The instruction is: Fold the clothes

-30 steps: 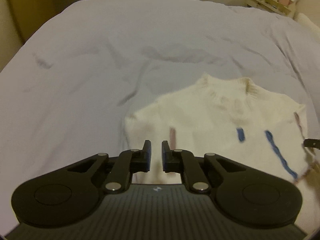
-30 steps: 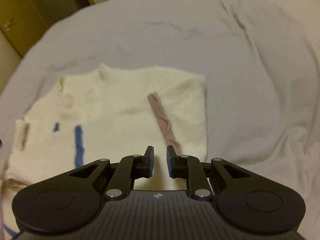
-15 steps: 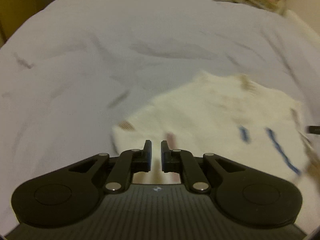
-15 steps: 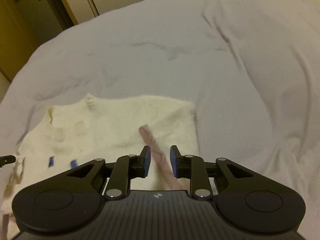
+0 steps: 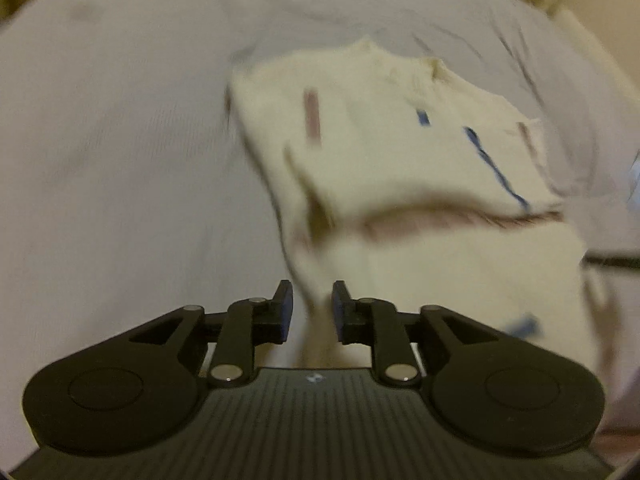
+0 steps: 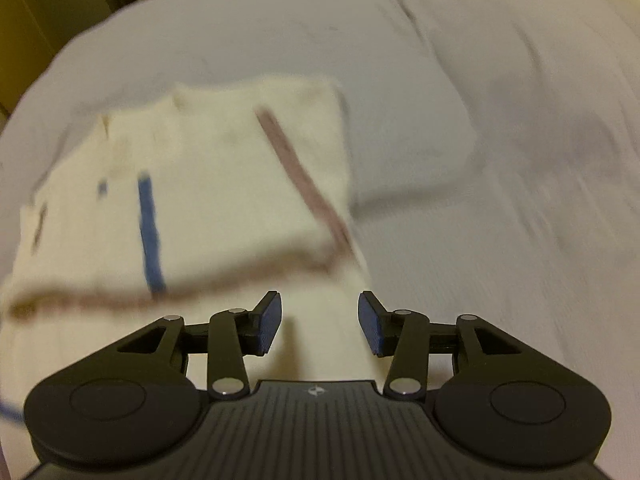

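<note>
- The cream knit sweater (image 5: 400, 152) lies on the pale grey bedsheet (image 5: 120, 140), folded over itself so its upper part lies on top of the lower part, with a brownish hem band (image 5: 460, 218) running across the middle.
- My left gripper (image 5: 311, 312) hangs just over the sweater's near left edge. Its jaws have just been opening and now stand at a narrow gap; cream fabric shows through the gap, but the pads aren't pressing on it as far as I can see.
- My right gripper (image 6: 319, 322) is over the sweater's near right corner. Its jaws have just been opening too and stand moderately wide, with nothing pinched (only knit lying below them).
- From the right wrist view I see a blue stripe (image 6: 150, 232) and a mauve stripe (image 6: 304, 184) on the top layer, collar at the far end.
- Both views are pretty smeared, so finer fabric detail is a no-go.
- A dark sliver at the right edge of the left view could be the other gripper, can't tell.
</note>
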